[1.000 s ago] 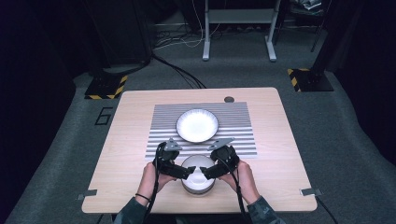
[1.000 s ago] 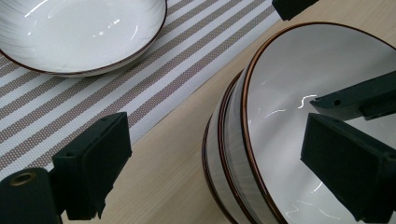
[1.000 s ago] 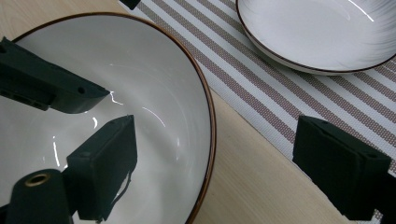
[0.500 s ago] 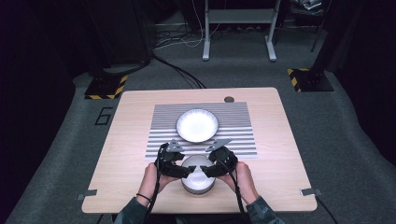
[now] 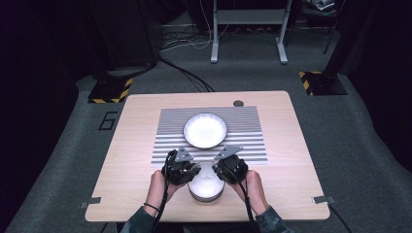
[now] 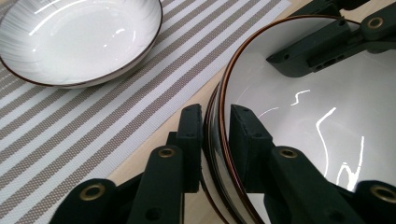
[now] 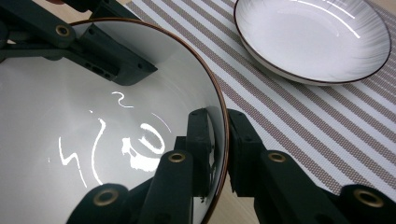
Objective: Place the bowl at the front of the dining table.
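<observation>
- Both grippers, the left gripper [image 5: 187,169] and the right gripper [image 5: 221,170], are showing matte black jaws with brass-ringed screw holes.
- Grey three-cornered plates are topping them.
- Black cables are trailing back.
- Dark patterned sleeves [image 5: 138,221] are covering the forearms.

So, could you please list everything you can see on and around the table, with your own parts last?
deep bowl: one, white inside with a brown rim, near edge of the table, clamped on both sides of its rim
shallow bowl: one, white with a dark rim, on the placemat beyond the deep bowl
placemat: one, grey and white stripes, middle of the table
table: one, light wood, on grey carpet
round cap: one, dark, far edge of the table
hazard-striped bases: two, black and yellow, on the floor left and right
metal stand: one, grey, floor beyond the table
left gripper: black, shut on the bowl rim
right gripper: black, shut on the opposite rim
</observation>
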The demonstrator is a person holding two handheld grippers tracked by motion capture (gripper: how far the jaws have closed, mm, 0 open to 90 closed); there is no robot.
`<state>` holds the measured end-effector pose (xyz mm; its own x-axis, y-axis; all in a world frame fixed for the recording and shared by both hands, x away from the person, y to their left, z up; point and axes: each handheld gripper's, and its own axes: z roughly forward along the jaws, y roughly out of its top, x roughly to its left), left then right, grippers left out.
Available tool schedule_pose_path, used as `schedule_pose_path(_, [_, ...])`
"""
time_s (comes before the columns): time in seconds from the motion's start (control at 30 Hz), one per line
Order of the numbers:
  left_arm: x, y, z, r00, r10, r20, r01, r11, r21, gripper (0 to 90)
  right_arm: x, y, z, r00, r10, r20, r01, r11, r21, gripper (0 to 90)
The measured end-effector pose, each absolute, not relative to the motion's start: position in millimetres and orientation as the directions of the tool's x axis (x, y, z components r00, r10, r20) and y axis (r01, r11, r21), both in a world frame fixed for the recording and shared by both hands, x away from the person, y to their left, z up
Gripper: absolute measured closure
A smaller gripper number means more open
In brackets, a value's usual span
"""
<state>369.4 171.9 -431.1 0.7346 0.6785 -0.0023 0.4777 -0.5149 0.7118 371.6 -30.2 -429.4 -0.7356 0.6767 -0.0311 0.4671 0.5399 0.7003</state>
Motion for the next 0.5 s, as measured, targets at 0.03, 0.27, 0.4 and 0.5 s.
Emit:
schedule_pose_path(0.03, [369.4, 171.9, -431.1, 0.735, 0.678, -0.002, 0.478, -0.515, 0.712, 76.6, 371.6, -30.2, -429.4, -0.736, 0.677, -0.031, 0.467, 0.540, 0.700, 80.8])
schedule_pose_path(0.27, [364.7, 169.7, -428.8, 0.729, 0.683, 0.044, 0.446, -0.523, 0.726, 78.3, 367.1, -30.8, -425.7, -0.737, 0.671, -0.079, 0.415, 0.542, 0.731, 82.8])
schedule_pose_path(0.4, [363.0, 169.1, -427.2, 0.728, 0.682, 0.063, 0.432, -0.529, 0.730, 79.1, 362.7, -29.6, -422.3, -0.728, 0.679, -0.092, 0.409, 0.538, 0.737, 82.9])
schedule_pose_path(0.5, [361.8, 168.7, -426.0, 0.725, 0.685, 0.070, 0.424, -0.524, 0.739, 79.5, 362.3, -30.0, -422.1, -0.729, 0.678, -0.094, 0.402, 0.535, 0.743, 82.9])
